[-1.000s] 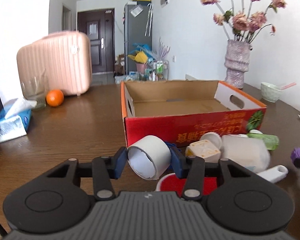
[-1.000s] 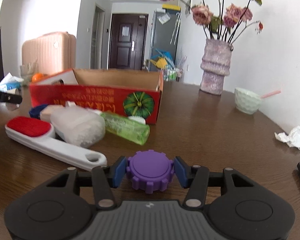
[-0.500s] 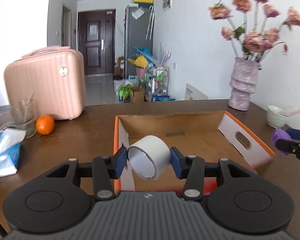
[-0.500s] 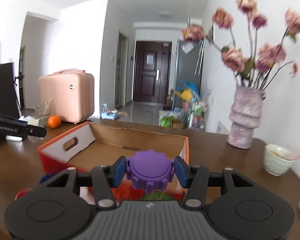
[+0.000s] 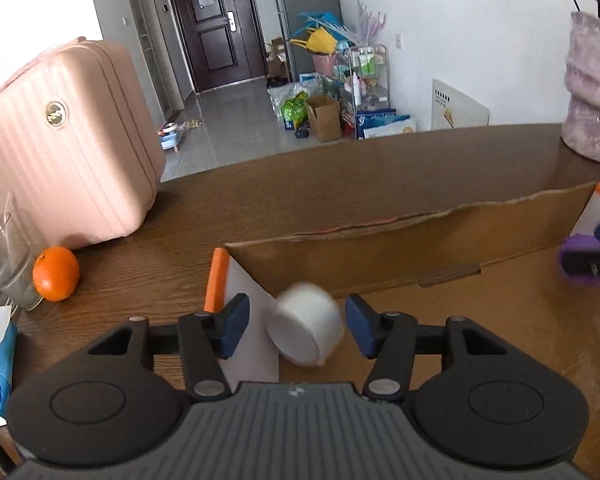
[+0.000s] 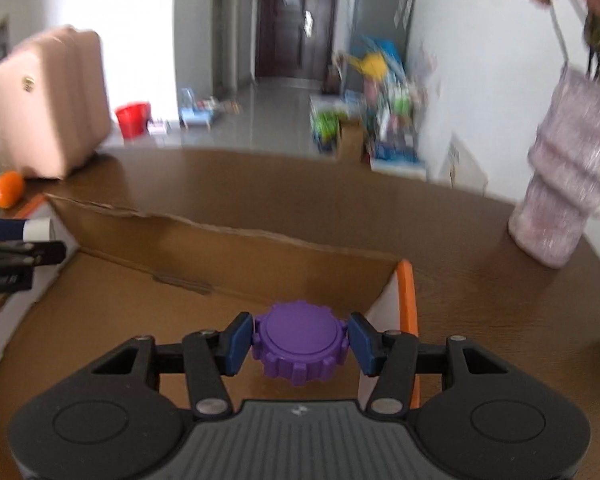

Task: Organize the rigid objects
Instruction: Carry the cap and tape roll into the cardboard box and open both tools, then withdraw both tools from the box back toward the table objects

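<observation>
Tape roll [image 5: 305,323] loose between parted left fingers [image 5: 236,326] over box [image 5: 380,248]; right view: fingers [image 6: 238,344] grip purple cap [image 6: 300,346]

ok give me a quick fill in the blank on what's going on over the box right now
1. The white tape roll sits between the left gripper's jaws, which are ____.
2. The right gripper is over the cardboard box with a ____ gear-shaped cap.
3. Beside the pink suitcase lies an ____.

Missing: open; purple; orange
</observation>
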### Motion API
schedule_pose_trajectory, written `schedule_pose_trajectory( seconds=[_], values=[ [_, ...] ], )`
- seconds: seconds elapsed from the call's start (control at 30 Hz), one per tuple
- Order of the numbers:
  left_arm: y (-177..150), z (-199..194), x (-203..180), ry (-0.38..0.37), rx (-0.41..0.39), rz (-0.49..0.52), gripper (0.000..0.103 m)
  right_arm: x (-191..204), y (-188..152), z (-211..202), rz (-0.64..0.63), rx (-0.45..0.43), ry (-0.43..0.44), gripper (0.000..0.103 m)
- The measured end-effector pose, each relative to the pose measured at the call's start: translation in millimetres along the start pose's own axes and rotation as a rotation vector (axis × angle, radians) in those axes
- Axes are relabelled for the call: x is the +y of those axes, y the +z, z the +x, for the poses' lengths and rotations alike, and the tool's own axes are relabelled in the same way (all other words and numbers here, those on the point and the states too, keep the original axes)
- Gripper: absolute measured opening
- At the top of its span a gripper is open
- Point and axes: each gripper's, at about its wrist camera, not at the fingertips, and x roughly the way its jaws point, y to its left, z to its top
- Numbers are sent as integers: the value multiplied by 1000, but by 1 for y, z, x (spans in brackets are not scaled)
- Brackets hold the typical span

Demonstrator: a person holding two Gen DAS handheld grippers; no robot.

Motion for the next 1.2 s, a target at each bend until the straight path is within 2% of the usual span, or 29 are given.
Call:
schedule_pose_trajectory(
  seconds=[0.1, 0.13, 0.3, 0.37, 0.5, 0.73, 0.93, 1.07, 1.2],
  values=[
    [-6, -12, -2, -2, -84, 29, 81, 4, -5, -1, -24, -10, 12, 69],
    [-8, -14, -3, -4, -98, 37, 81, 5, -7, -3, -32, -21, 7, 76],
    [-9, -32, -5, 63, -124, -4, 83, 2, -9, -31, -25, -100, -13, 81],
    [-8, -51, -1, 43, -139, -13, 85, -2, -8, -51, -5, -109, 6, 87],
    [-6, -94, 6, 23, -155, -1, 95, -3, -8, -91, 9, -123, 17, 88],
    [-21, -161, 21, 17, -171, -20, 101, -5, -20, -167, 28, -164, 45, 91],
    [-63, -218, 30, -11, -216, 11, 103, -9, -67, -231, 33, -220, 99, 95],
    [-112, -257, 46, -69, -290, 18, 103, -15, -130, -263, 56, -301, 128, 102],
    [-168, -284, 64, -128, -321, -17, 103, -15, -191, -279, 74, -338, 130, 102]
  ],
)
